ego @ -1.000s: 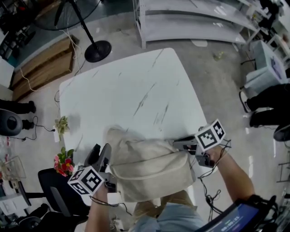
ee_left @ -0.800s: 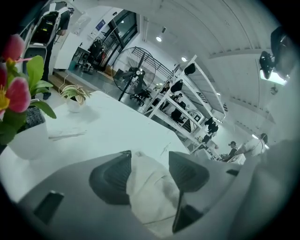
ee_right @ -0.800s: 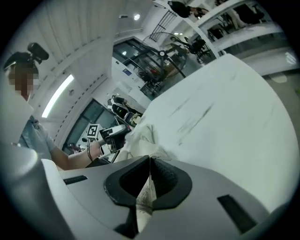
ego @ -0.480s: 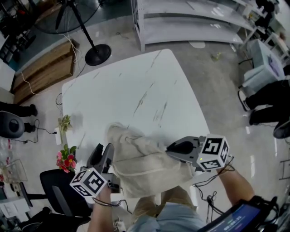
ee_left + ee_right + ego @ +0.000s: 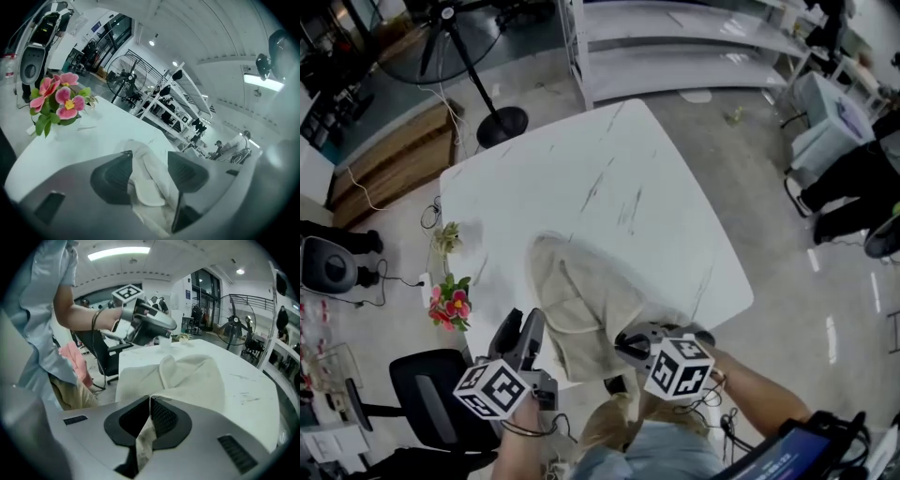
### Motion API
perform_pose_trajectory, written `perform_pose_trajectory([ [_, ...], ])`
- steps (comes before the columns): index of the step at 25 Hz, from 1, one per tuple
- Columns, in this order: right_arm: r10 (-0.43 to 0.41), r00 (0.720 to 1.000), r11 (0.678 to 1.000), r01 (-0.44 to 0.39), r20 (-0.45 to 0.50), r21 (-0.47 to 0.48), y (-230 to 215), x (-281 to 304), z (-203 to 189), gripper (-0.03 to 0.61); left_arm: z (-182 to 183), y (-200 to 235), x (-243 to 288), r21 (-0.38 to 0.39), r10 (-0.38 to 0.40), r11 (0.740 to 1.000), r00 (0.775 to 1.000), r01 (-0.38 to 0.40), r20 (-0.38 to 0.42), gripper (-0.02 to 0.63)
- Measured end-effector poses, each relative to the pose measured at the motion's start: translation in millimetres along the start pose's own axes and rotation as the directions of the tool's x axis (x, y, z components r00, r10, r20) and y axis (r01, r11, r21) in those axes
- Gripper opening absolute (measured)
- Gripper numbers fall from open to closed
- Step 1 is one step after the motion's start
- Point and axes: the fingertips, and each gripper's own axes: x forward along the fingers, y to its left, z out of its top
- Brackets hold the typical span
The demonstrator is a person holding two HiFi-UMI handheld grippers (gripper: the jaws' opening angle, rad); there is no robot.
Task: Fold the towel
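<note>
A beige towel [image 5: 581, 300] lies bunched in a long strip on the white marble table [image 5: 581, 178], near its front edge. My right gripper [image 5: 623, 342] is at the towel's near end, shut on a thin edge of the towel [image 5: 143, 441] that hangs from the jaws. The rest of the cloth [image 5: 187, 376] spreads out ahead of it. My left gripper [image 5: 523, 321] is at the towel's left side. Its jaws are closing with a fold of towel [image 5: 147, 183] between them, and the pads stand apart from it.
Pink flowers [image 5: 450, 305] stand at the table's left edge, close to the left gripper. A black office chair [image 5: 427, 398] is lower left. A standing fan [image 5: 502, 122] and white shelving [image 5: 675, 47] are beyond the table. A person's legs [image 5: 853, 187] show at right.
My right gripper has swung from the towel's right side to the near middle, rolling over and dragging that edge along. The towel is narrower and longer. The left gripper shifted slightly.
</note>
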Motion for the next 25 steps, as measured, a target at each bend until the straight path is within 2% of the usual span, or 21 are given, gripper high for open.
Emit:
perform_pose_trajectory([
  [4,-0.085,0.993,0.996,0.082,-0.077,-0.035,7.1,30.5,-23.3,0.025,-16.4,4.3,-15.3,0.005,-0.006,1.000,1.000,0.006,-0.018,0.237],
  [7,-0.091,0.993,0.996,0.090,-0.072,-0.019,6.8,28.4,-19.8,0.030,-19.4,1.9,-20.6,0.006,-0.015,1.000,1.000,0.015,-0.020,0.235],
  [11,-0.078,0.997,0.995,0.077,0.012,0.067,2.2,-13.3,4.8,0.078,-10.5,-14.1,-24.0,0.014,-0.038,0.999,0.999,0.038,-0.018,0.235],
  [16,-0.091,0.988,0.983,0.069,0.127,0.170,-20.5,-62.7,16.5,0.084,0.6,-20.0,-15.1,0.029,-0.066,0.997,0.998,0.066,0.000,0.235],
  [18,-0.131,0.975,0.963,0.081,0.181,0.259,-40.9,-82.0,18.8,0.084,4.1,-20.0,-13.6,0.035,-0.072,0.997,0.997,0.072,0.003,0.233],
  [21,-0.180,0.957,0.904,0.069,0.228,0.423,-76.6,-93.8,7.6,0.084,6.4,-19.3,-12.3,0.035,-0.069,0.997,0.998,0.069,0.006,0.232],
  [25,-0.133,0.955,0.806,-0.051,0.263,0.590,-107.1,-77.6,-14.6,0.094,4.8,-22.5,-2.3,0.026,-0.048,0.998,0.999,0.048,-0.003,0.232],
])
